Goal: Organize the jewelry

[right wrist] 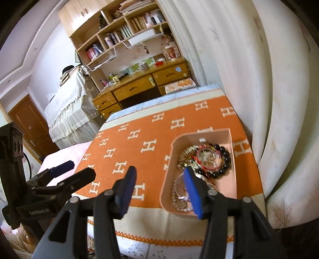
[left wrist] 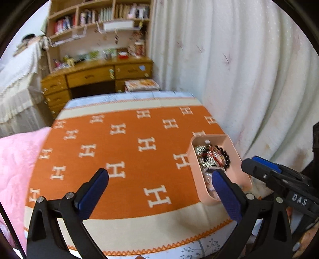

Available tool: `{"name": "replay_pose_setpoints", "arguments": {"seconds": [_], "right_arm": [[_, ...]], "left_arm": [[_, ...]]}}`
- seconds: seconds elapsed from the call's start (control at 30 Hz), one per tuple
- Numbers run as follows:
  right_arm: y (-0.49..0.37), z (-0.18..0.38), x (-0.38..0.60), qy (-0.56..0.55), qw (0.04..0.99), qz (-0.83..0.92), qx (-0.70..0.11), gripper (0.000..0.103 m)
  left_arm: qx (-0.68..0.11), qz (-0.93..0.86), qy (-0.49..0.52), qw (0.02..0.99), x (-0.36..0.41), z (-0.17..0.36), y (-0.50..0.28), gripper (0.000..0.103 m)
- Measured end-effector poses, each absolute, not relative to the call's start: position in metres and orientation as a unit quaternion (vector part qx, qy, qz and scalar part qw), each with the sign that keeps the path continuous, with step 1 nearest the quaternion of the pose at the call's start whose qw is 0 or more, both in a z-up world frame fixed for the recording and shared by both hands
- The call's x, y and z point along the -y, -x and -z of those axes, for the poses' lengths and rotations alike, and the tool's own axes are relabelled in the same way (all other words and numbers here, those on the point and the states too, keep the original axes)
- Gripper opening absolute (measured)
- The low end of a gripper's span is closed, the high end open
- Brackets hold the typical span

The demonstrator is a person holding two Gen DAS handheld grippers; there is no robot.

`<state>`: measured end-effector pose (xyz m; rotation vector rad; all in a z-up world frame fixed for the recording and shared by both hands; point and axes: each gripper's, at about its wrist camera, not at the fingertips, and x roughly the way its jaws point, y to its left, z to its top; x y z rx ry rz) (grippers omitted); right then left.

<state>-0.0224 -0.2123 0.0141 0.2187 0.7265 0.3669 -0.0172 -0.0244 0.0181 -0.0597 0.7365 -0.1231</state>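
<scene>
A pink tray [right wrist: 226,180] sits at the right side of an orange cloth [right wrist: 139,139] patterned with white H letters. Inside lie a black bead bracelet [right wrist: 225,159], a red cord bracelet [right wrist: 207,159], gold pieces [right wrist: 187,154] and a pale bead chain [right wrist: 177,199]. My right gripper [right wrist: 159,170] hangs open above the tray's near left edge, nothing between its blue pads. My left gripper [left wrist: 159,173] is wide open over the cloth, left of the tray [left wrist: 234,149], also empty. The black bracelet [left wrist: 226,156] shows in the left wrist view too.
White curtains [left wrist: 249,69] hang close along the right edge of the table. A pink blanket [left wrist: 18,169] lies to the left. A wooden desk [left wrist: 95,77] and bookshelves [left wrist: 99,18] stand at the back, past the table's far edge.
</scene>
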Motion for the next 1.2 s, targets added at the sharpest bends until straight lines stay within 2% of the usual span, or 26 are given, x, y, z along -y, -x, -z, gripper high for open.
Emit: {"name": "replay_pose_setpoints", "arguments": {"seconds": [0.23, 0.7, 1.2], "right_arm": [[0.031, -0.035, 0.2, -0.089, 0.917, -0.169, -0.35, 0.057], [0.046, -0.049, 0.196, -0.066, 0.93, -0.148, -0.329, 0.058], [0.051, -0.054, 0.193, -0.06, 0.932, -0.15, -0.326, 0.058]], "left_arm": [[-0.332, 0.011, 0.026, 0.943, 0.026, -0.038, 0.029, 0.102], [-0.36, -0.046, 0.078, 0.929, 0.02, -0.034, 0.035, 0.102], [-0.361, -0.05, 0.064, 0.929, 0.029, -0.037, 0.043, 0.102]]}}
